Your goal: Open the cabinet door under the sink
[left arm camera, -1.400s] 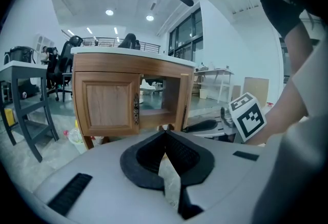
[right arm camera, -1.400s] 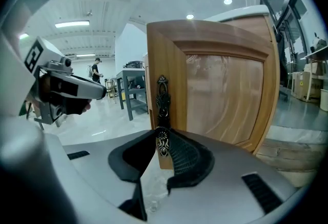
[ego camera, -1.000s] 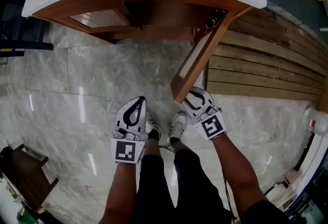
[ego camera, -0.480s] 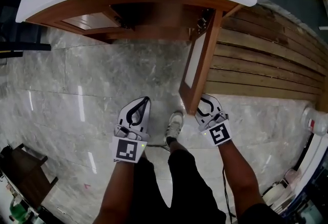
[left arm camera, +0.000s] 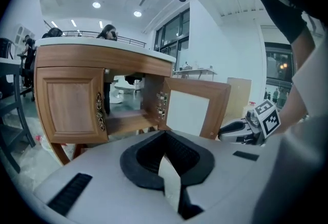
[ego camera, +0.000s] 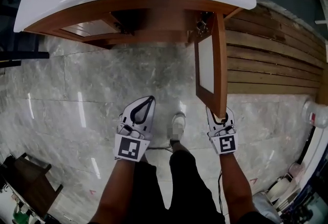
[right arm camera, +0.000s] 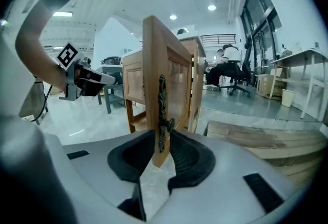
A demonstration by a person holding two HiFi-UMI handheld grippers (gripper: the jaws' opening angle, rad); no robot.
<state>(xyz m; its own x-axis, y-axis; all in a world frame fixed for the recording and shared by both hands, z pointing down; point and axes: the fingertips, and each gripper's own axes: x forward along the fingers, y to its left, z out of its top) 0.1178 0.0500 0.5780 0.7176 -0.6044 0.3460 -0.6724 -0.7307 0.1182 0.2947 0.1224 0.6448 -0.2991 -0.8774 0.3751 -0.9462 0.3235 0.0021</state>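
While my right gripper (right arm camera: 161, 148) is pinching the cabinet door (right arm camera: 154, 64) at its handle (right arm camera: 163, 110), that shallow bite is risking a slip; left gripper (left arm camera: 165, 159) is idling, pressed together.

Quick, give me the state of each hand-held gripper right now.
Left hand-held gripper: closed, holding nothing.
Right hand-held gripper: closed on the cabinet door, at its handle.
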